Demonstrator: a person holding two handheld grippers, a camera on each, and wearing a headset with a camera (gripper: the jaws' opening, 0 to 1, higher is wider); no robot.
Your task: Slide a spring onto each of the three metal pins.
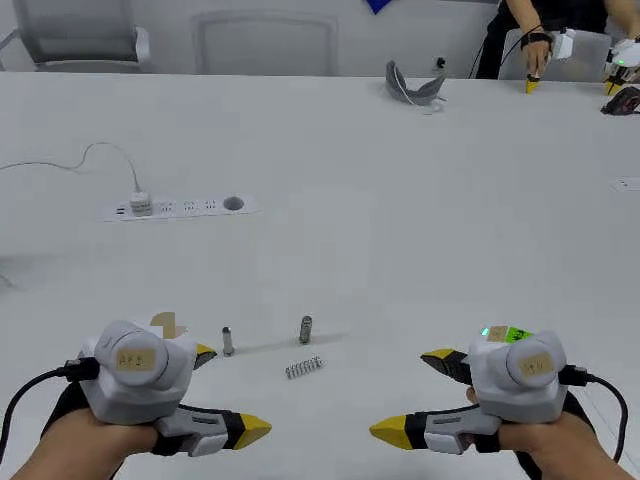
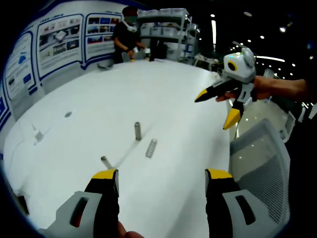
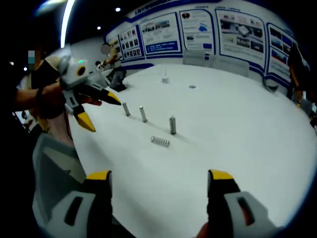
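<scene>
Your left gripper [image 1: 228,392] is open wide, and nothing is between its yellow tips. Your right gripper [image 1: 408,393] is open wide too, and it is empty. Both hang low over the big white table [image 1: 400,230], close to you, one on each side of the work.

Between them, the small silver wire spring [image 1: 304,367] lies flat on its side on the table. Just behind it stands a thicker grey metal pin [image 1: 305,328]. It looks ribbed, so it may already wear a spring, but it is too small to be sure. A thin bare grey metal pin [image 1: 228,341] stands to the left, just beside the upper tip of your left gripper. The right gripper view shows one more thin pin [image 3: 126,109] at the end of the row, nearest your left gripper.

The spring is likely very light and bouncy. It is round, so it could roll away if you nudge it. Pinch it softly across the middle, from the sides, so both open ends stay free. Squeeze too hard and it may bend or pop out. The pins look stiff, but they only stand on their ends, so a bump may tip them. Come down straight over the top.
</scene>
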